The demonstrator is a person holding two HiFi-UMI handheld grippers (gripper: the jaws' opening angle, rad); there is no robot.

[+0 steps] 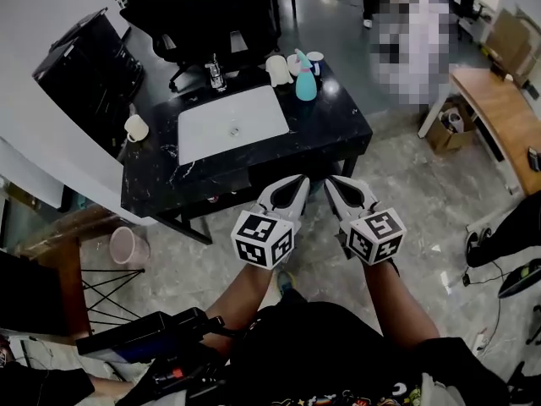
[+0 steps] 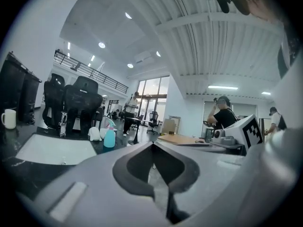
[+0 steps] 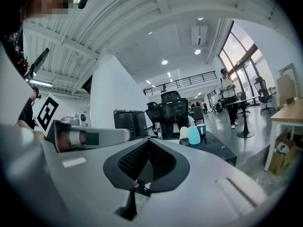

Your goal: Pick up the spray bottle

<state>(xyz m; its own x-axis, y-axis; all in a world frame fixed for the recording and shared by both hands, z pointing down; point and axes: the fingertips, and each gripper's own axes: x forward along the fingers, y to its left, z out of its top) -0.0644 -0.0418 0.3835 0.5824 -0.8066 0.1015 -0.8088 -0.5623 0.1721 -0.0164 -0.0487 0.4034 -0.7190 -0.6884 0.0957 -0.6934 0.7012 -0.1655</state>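
Observation:
The spray bottle (image 1: 305, 80) is teal with a pale trigger head. It stands upright near the far right corner of the black marble table (image 1: 330, 134), and shows small in the left gripper view (image 2: 109, 136) and the right gripper view (image 3: 194, 132). My left gripper (image 1: 300, 181) and right gripper (image 1: 330, 183) are held side by side at the table's near edge, well short of the bottle. Both point toward the table. The left gripper (image 2: 152, 145) has its jaws together with nothing between them. The right gripper (image 3: 148, 141) is likewise shut and empty.
A white mat (image 1: 232, 123) covers the table's middle. A white mug (image 1: 136, 128) sits at its left edge; a white object (image 1: 278, 68) and a cup (image 1: 315, 59) flank the bottle. Black office chairs (image 1: 211, 15) stand behind. There is a wooden desk (image 1: 499, 117) to the right and a pink bin (image 1: 127, 245) at lower left.

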